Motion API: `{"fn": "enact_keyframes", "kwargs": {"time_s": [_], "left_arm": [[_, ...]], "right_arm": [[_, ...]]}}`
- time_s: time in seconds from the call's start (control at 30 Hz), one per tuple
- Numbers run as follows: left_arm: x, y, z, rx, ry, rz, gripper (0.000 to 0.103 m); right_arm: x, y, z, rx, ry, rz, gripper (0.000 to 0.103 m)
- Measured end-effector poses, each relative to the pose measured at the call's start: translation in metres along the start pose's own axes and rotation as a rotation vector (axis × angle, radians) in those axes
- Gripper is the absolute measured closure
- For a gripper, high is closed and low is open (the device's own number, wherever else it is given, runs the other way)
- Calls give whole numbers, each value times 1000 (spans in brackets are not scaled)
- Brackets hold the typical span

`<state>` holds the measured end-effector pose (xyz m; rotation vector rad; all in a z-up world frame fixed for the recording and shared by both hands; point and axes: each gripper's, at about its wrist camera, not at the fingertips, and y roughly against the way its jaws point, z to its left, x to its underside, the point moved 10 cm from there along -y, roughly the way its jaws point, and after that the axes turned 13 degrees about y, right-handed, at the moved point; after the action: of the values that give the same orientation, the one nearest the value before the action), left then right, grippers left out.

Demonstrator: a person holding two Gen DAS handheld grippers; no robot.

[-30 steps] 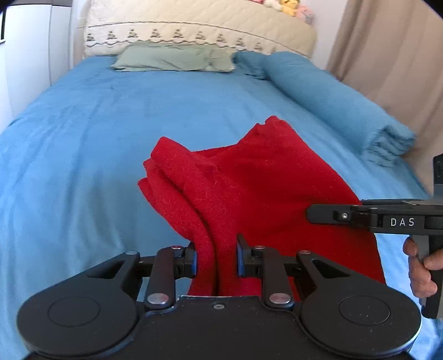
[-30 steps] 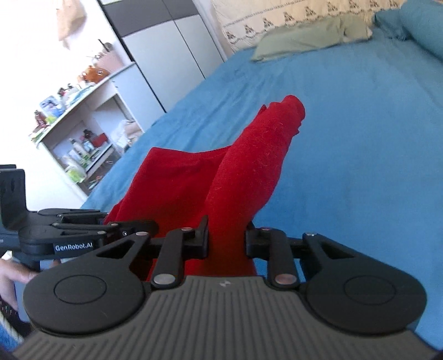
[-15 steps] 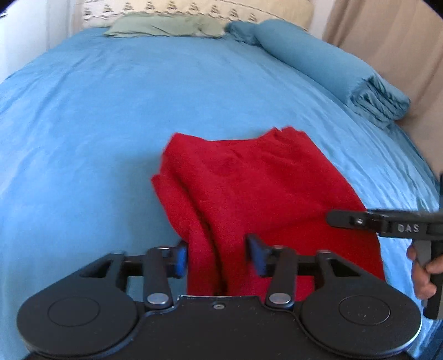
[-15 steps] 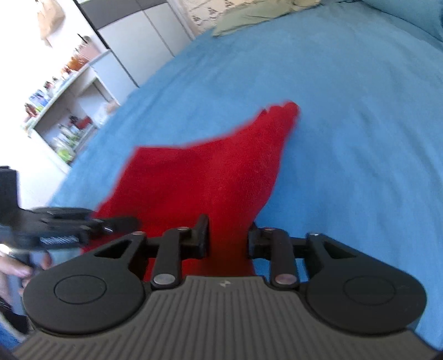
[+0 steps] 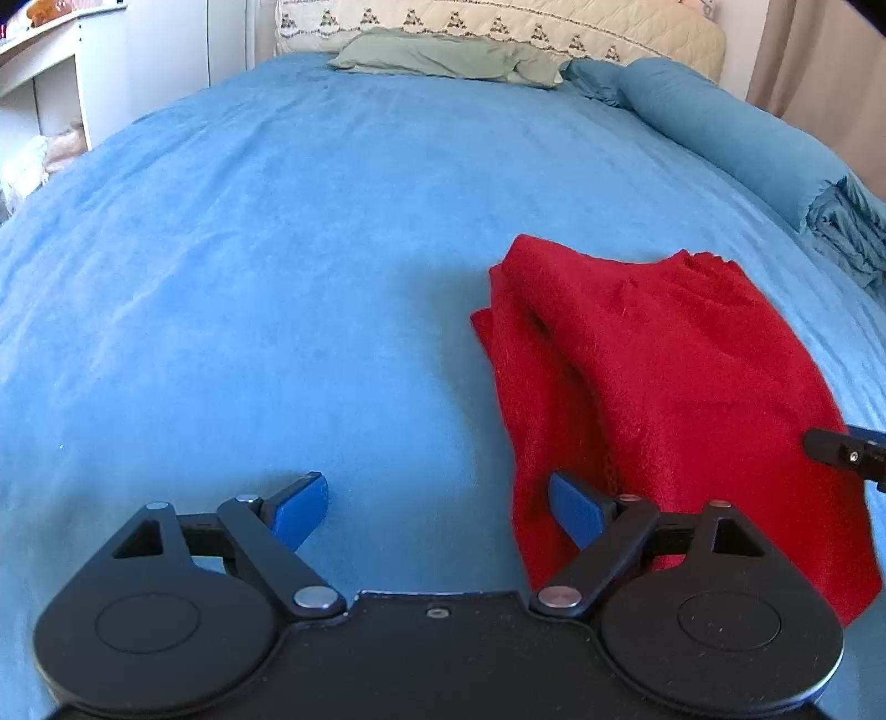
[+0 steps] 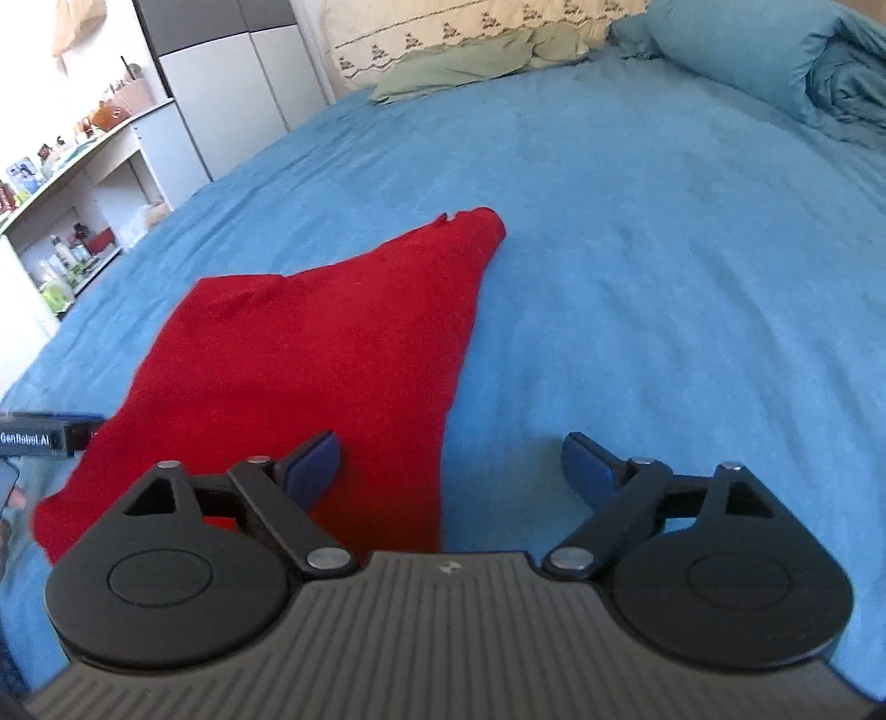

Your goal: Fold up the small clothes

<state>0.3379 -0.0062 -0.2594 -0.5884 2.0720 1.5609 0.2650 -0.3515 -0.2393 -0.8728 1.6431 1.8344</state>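
Observation:
A red knitted garment (image 5: 664,376) lies folded on the blue bed sheet (image 5: 277,277). In the left wrist view it is at the right. My left gripper (image 5: 437,507) is open and empty, its right finger beside the garment's near left edge. In the right wrist view the garment (image 6: 310,354) lies at the left. My right gripper (image 6: 451,468) is open and empty, its left finger over the garment's near right edge. The tip of the right gripper (image 5: 847,451) shows at the right edge of the left wrist view.
A rolled blue blanket (image 5: 747,144) lies along the bed's right side. A green pillow (image 5: 443,55) and a cream quilted headboard (image 5: 498,27) are at the far end. White shelves with small items (image 6: 72,221) and a wardrobe (image 6: 221,83) stand to the left.
Both grippers were shut on the red garment and held it raised. They lowered it onto the bed, opened and let it go, then moved apart.

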Motion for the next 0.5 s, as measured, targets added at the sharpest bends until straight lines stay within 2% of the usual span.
{"fn": "enact_keyframes", "kwargs": {"time_s": [0.1, 0.2, 0.3, 0.4, 0.5], "left_arm": [[-5, 1, -8, -16, -6, 1, 13], [-16, 30, -12, -26, -7, -42, 14], [-42, 85, -27, -36, -47, -126, 12], [-64, 153, -43, -63, -40, -222, 0], [-66, 208, -58, -44, -11, -237, 0]], "right_arm": [[-3, -5, 8, 34, 18, 4, 0], [-13, 7, 14, 42, 35, 3, 0], [-44, 49, 20, 31, 100, -75, 0], [-77, 100, 35, 52, 166, -108, 0], [-103, 158, 50, 105, 185, -115, 0]]}}
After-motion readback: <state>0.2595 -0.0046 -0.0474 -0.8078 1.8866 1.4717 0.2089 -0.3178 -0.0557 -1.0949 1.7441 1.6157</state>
